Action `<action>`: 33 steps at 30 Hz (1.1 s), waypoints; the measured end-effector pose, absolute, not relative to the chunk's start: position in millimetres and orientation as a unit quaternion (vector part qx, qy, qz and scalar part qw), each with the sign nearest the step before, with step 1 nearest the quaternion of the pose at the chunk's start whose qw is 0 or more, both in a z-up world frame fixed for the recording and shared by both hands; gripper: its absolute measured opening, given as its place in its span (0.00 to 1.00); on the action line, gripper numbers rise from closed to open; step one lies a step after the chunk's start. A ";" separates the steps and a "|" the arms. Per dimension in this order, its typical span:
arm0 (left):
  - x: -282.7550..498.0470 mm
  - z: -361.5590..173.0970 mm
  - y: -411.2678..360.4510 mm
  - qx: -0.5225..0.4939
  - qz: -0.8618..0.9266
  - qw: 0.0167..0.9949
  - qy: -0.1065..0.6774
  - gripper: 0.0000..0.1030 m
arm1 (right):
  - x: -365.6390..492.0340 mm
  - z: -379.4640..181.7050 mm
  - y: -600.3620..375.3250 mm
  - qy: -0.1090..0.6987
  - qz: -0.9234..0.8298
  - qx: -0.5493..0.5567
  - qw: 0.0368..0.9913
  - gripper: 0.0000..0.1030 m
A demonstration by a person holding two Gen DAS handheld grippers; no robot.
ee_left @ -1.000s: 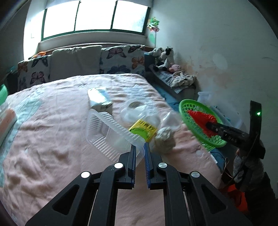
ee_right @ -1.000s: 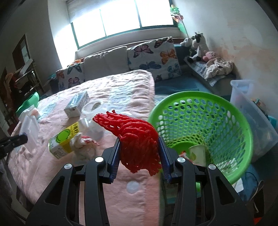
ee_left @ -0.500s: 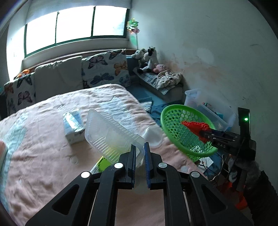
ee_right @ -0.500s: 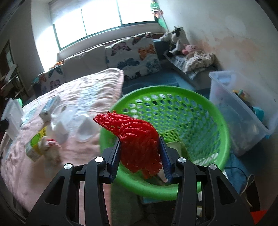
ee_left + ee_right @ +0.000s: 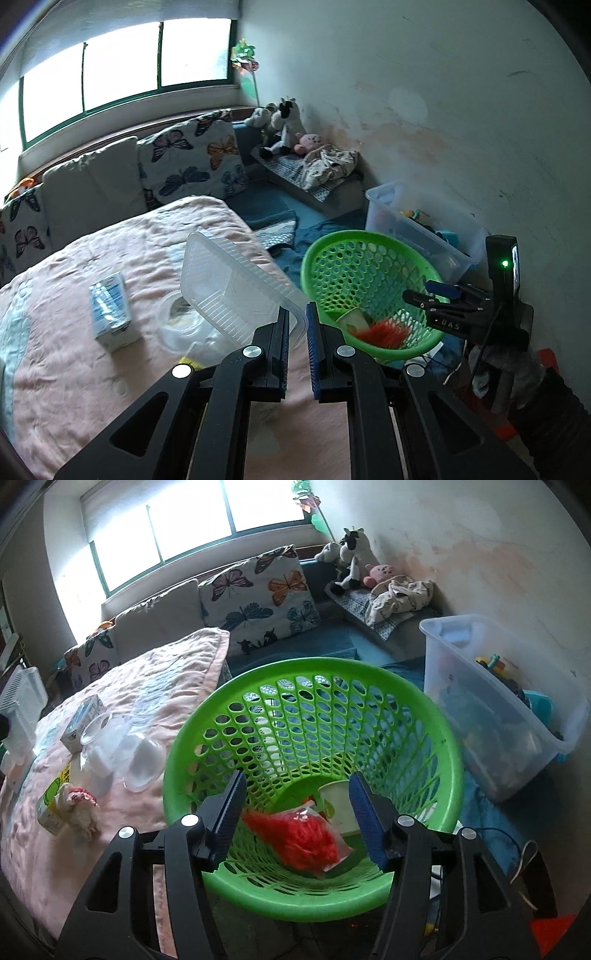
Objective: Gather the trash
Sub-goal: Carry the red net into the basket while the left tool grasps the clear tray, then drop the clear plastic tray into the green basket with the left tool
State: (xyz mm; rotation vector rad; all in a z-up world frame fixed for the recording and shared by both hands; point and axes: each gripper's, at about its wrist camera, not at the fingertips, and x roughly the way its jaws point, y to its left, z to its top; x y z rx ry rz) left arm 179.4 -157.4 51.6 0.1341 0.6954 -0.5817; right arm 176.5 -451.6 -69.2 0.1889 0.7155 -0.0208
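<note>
My left gripper (image 5: 296, 328) is shut on the rim of a clear plastic food tray (image 5: 236, 286), held above the pink bed. Over the green perforated basket (image 5: 314, 701) beside the bed, the jaws of my right gripper (image 5: 295, 812) are opening, with nothing pressed between them. The red foam net (image 5: 295, 834) lies loose inside the basket next to a paper cup (image 5: 338, 801). The left wrist view shows the basket (image 5: 369, 266), the red net (image 5: 384, 328) and my right gripper (image 5: 436, 291). On the bed lie a small carton (image 5: 110, 310), clear cups (image 5: 125, 753), a yellow carton (image 5: 55, 797) and crumpled paper (image 5: 79, 805).
A clear storage bin (image 5: 498, 709) with toys stands right of the basket by the wall. Butterfly cushions (image 5: 258, 594) and stuffed toys (image 5: 351, 561) line the far end under the window. Cables (image 5: 509, 849) lie on the floor beside the basket.
My right gripper opened and the red net fell from it into the basket. My left gripper carried the clear tray rightward toward the basket.
</note>
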 end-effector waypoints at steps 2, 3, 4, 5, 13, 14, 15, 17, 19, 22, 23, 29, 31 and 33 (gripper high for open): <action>184.5 50.0 -168.6 0.068 -0.289 0.893 0.340 0.09 | 173.3 -68.4 -455.5 0.347 -0.012 0.094 0.933 0.59; 185.9 48.9 -173.1 0.069 -0.291 0.891 0.341 0.09 | 172.7 -68.2 -457.8 0.346 -0.012 0.095 0.933 0.59; 188.2 47.7 -177.9 0.070 -0.295 0.889 0.343 0.09 | 170.5 -68.0 -460.2 0.346 -0.012 0.097 0.933 0.59; 191.0 46.4 -184.4 0.073 -0.300 0.886 0.346 0.09 | 168.1 -67.7 -462.4 0.345 -0.013 0.099 0.933 0.59; 202.2 35.5 -230.0 0.089 -0.328 0.869 0.360 0.09 | 149.9 -62.4 -474.8 0.331 -0.015 0.111 0.937 0.62; 204.3 32.6 -236.7 0.090 -0.333 0.865 0.363 0.09 | 147.7 -62.0 -475.7 0.330 -0.016 0.111 0.937 0.62; 206.5 30.7 -239.9 0.091 -0.336 0.863 0.366 0.09 | 145.9 -61.5 -476.5 0.329 -0.016 0.112 0.938 0.62; 209.7 26.0 -248.5 0.092 -0.344 0.857 0.372 0.09 | 141.5 -61.3 -479.0 0.328 -0.016 0.114 0.938 0.63; 212.4 19.8 -257.8 0.094 -0.350 0.851 0.379 0.09 | 138.2 -61.8 -480.7 0.327 -0.017 0.117 0.938 0.63; 214.7 11.8 -270.3 0.095 -0.359 0.842 0.391 0.09 | 135.0 -63.8 -483.2 0.328 -0.017 0.121 0.937 0.63; 215.3 8.7 -274.8 0.097 -0.362 0.839 0.395 0.09 | 134.7 -64.2 -483.7 0.329 -0.017 0.122 0.936 0.63; 213.9 -1.1 -290.9 0.105 -0.371 0.830 0.403 0.15 | 130.6 -68.5 -486.6 0.332 -0.016 0.128 0.934 0.63; 213.7 -3.1 -294.8 0.108 -0.375 0.827 0.404 0.19 | 130.4 -68.9 -486.8 0.332 -0.016 0.129 0.934 0.63; 212.2 -4.9 -296.4 0.112 -0.373 0.827 0.404 0.26 | 129.4 -69.0 -487.3 0.332 -0.018 0.130 0.934 0.63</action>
